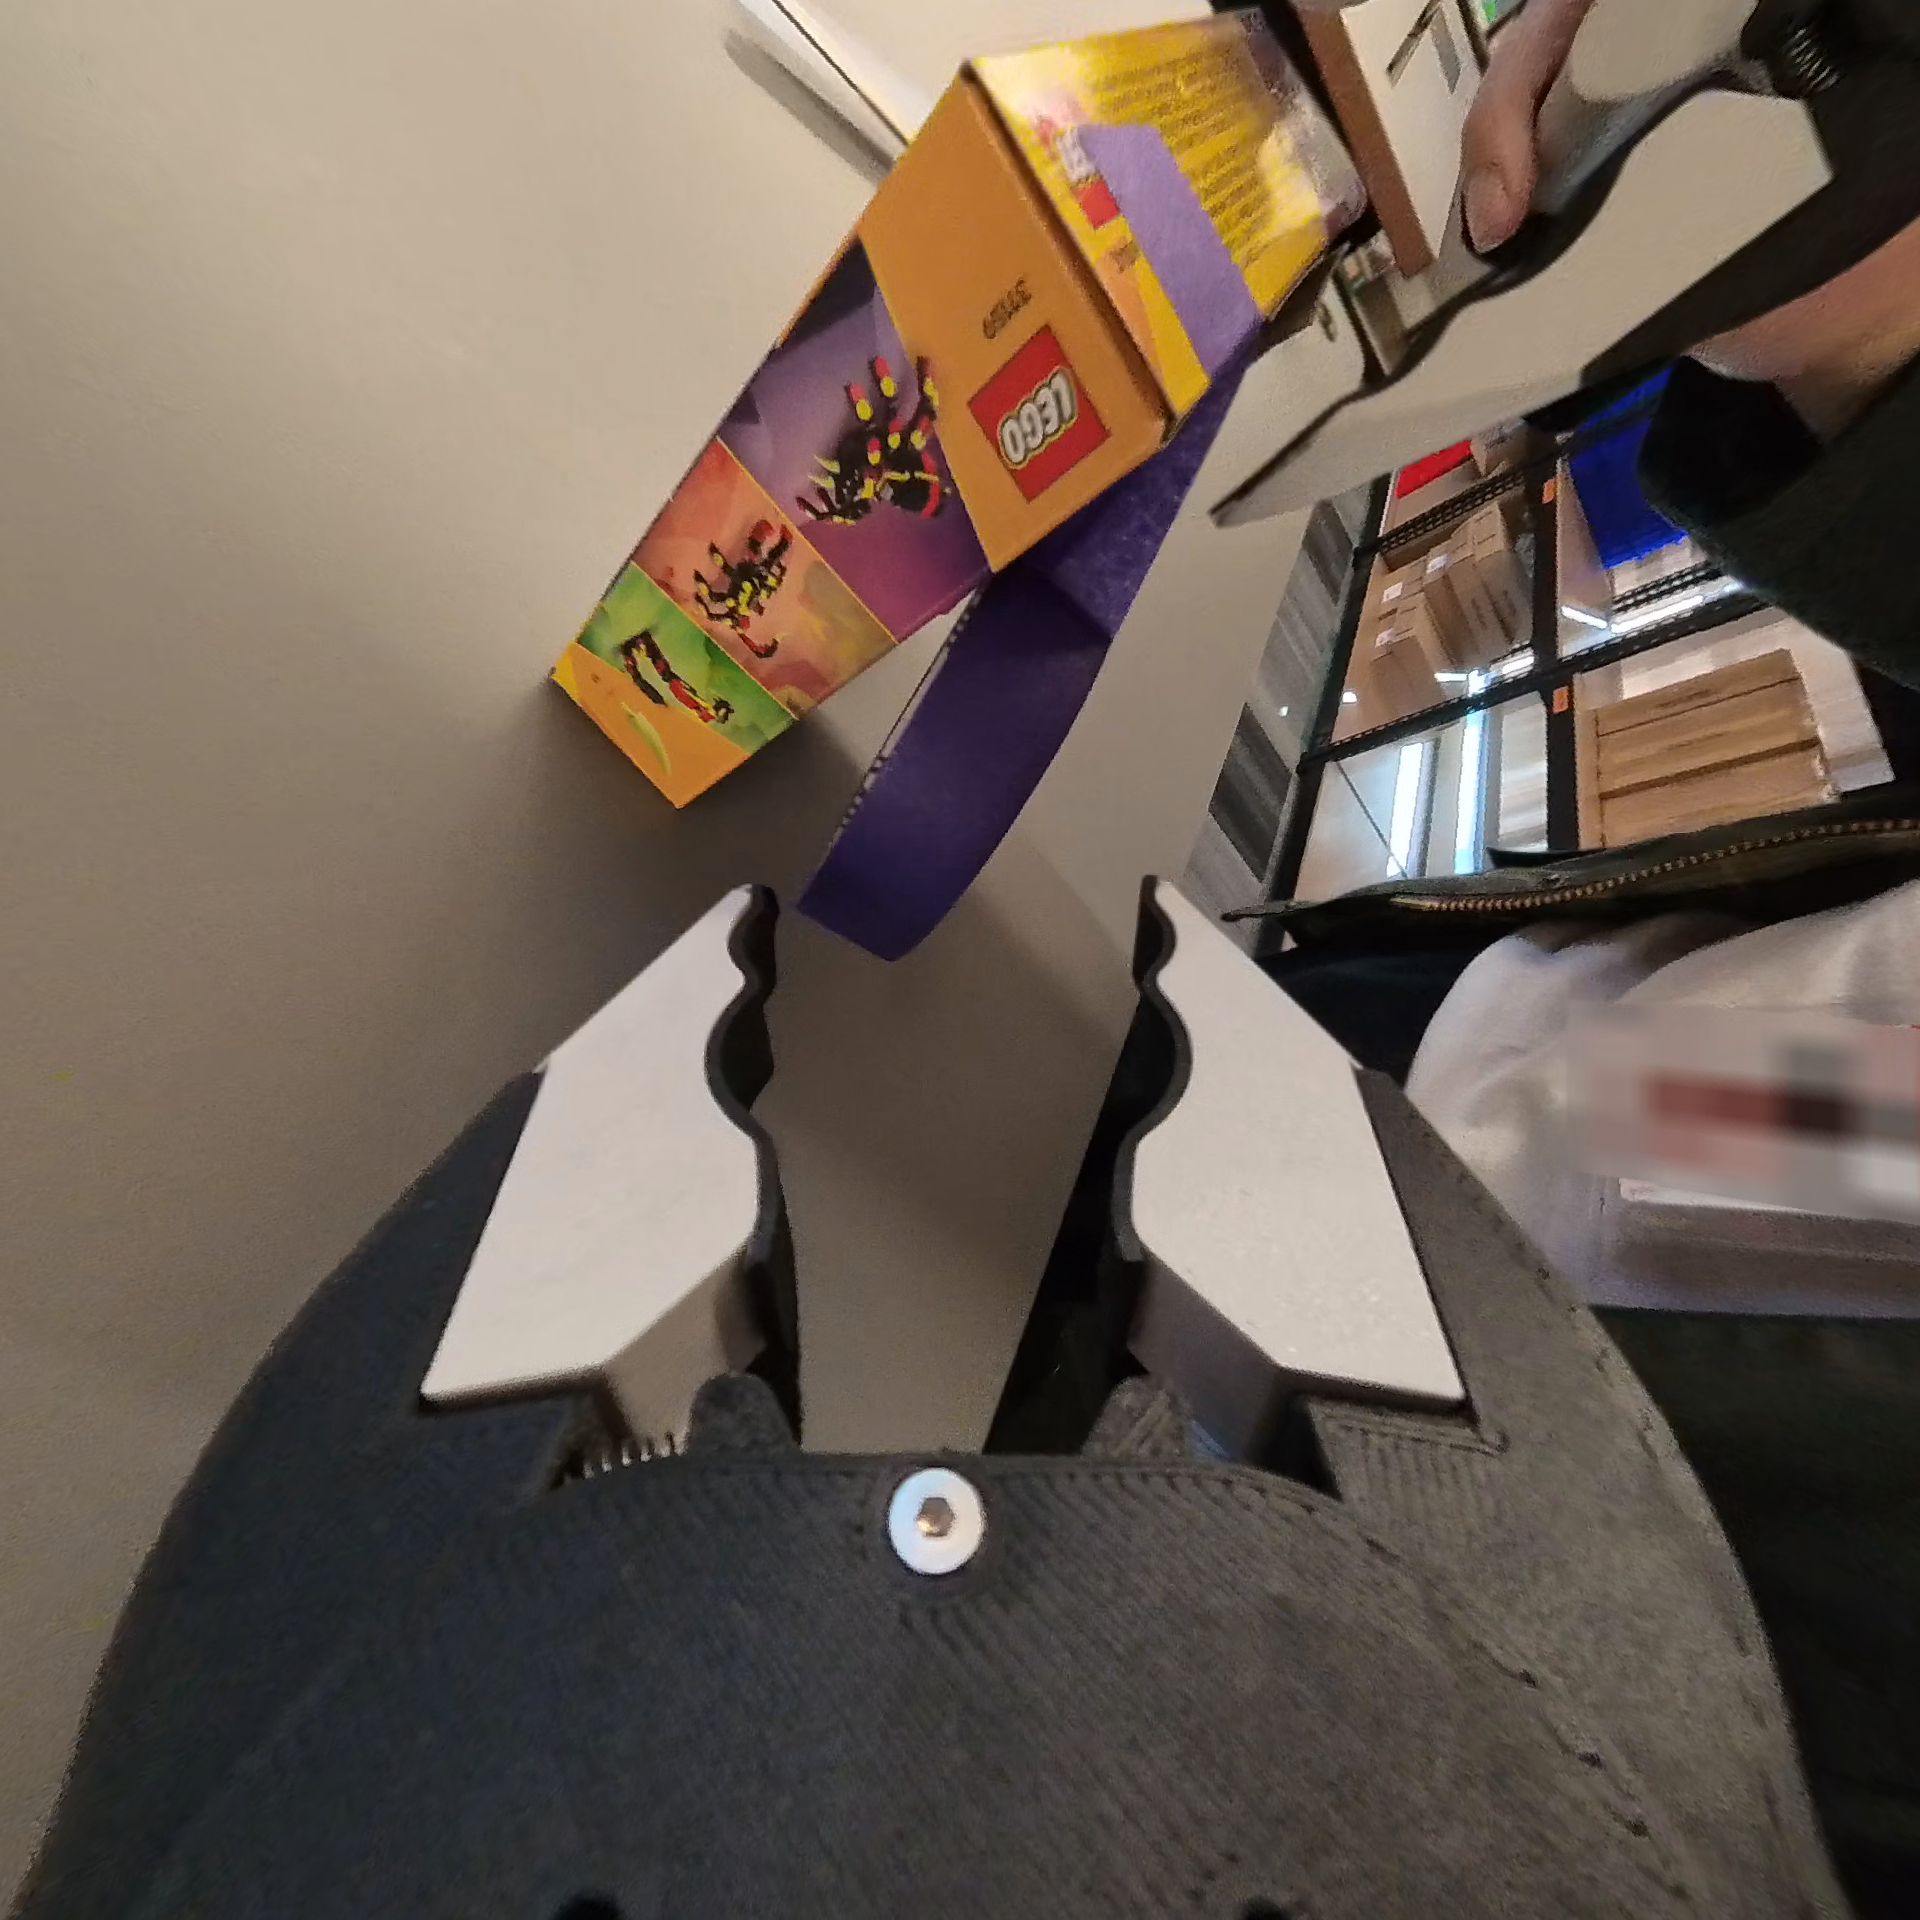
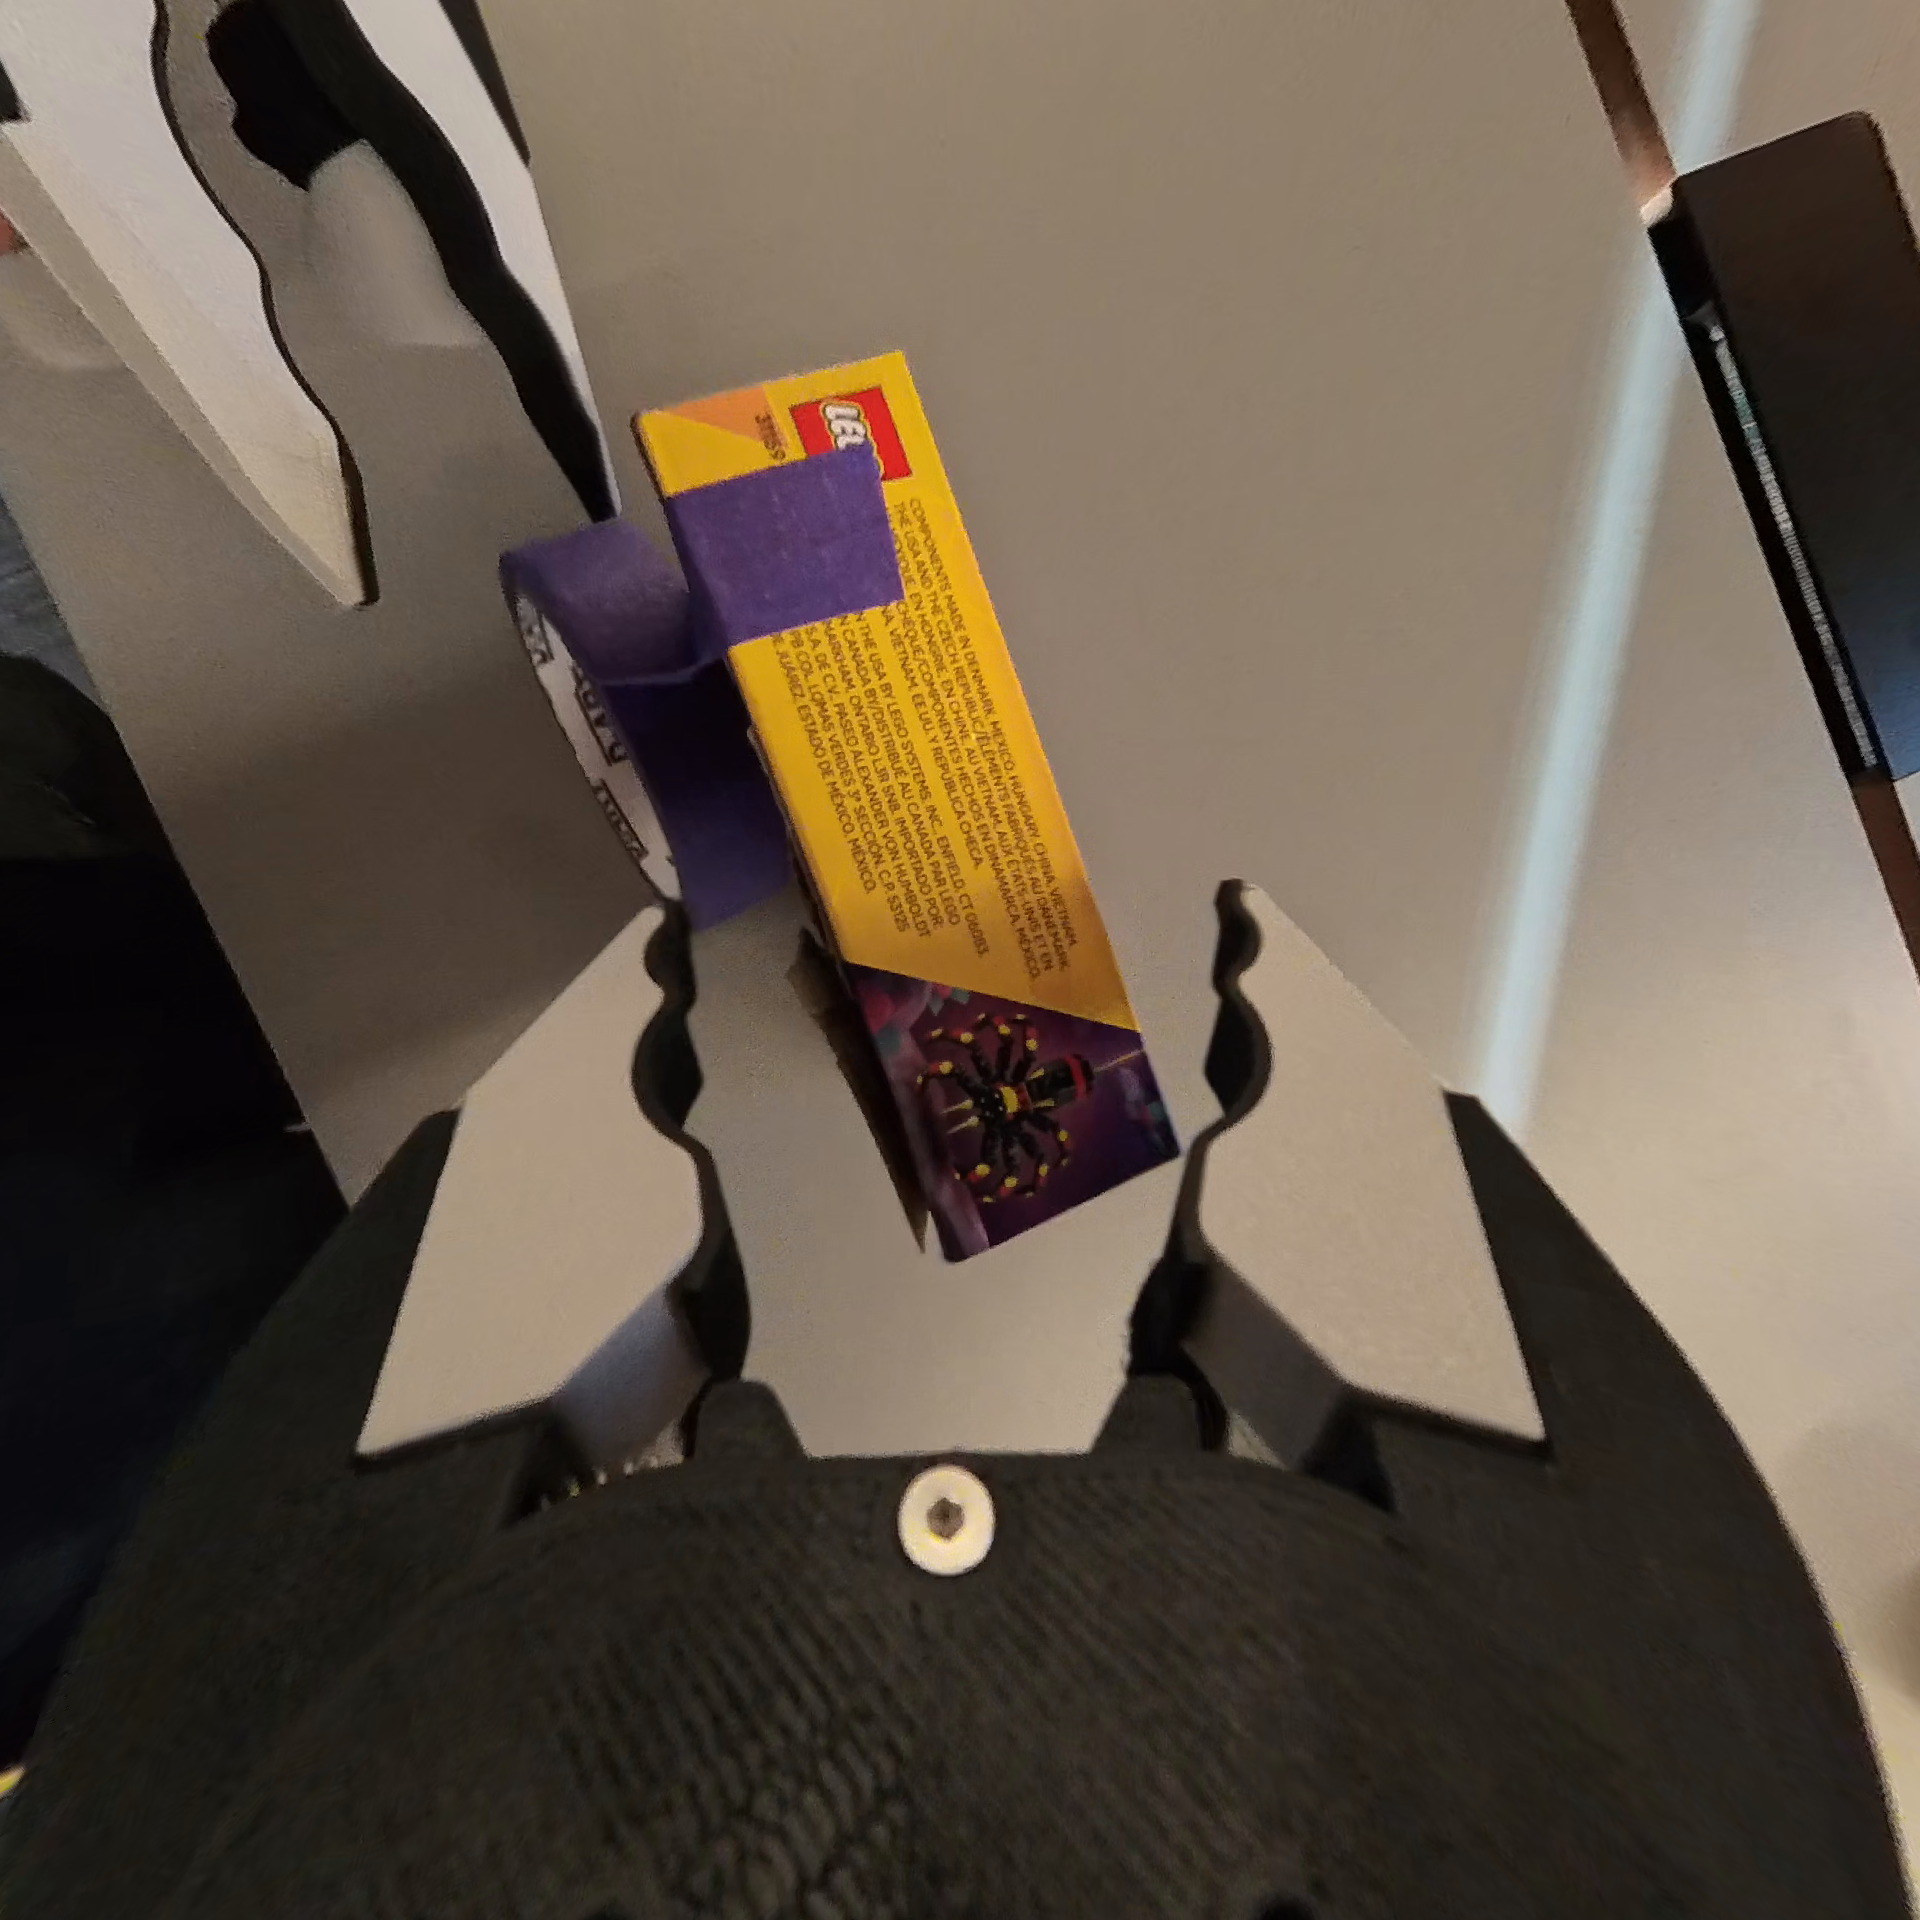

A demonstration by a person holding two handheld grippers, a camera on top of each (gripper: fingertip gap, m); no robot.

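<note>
In the left wrist view, the left gripper (image 1: 951, 914) stands with its jaws apart and empty, its tips just beside a roll of purple masking tape (image 1: 977, 717) that leans against a yellow and purple cardboard toy box (image 1: 883, 468) on a pale grey table (image 1: 312, 520), with metal storage shelves (image 1: 1538, 665) beyond. In the right wrist view, the right gripper (image 2: 956, 914) is spread wide and grips nothing; the box (image 2: 914, 748) lies between and beyond its tips, a purple tape strip (image 2: 790, 551) joining it to the roll (image 2: 613, 707).

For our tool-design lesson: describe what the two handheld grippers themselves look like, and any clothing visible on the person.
Both the left gripper and right gripper have a black, ridged 3D-printed body with a white-ringed hex screw at its centre. Each carries two pale grey wedge fingers with wavy black inner pads. No cables show. The person wears a dark sleeve.
</note>
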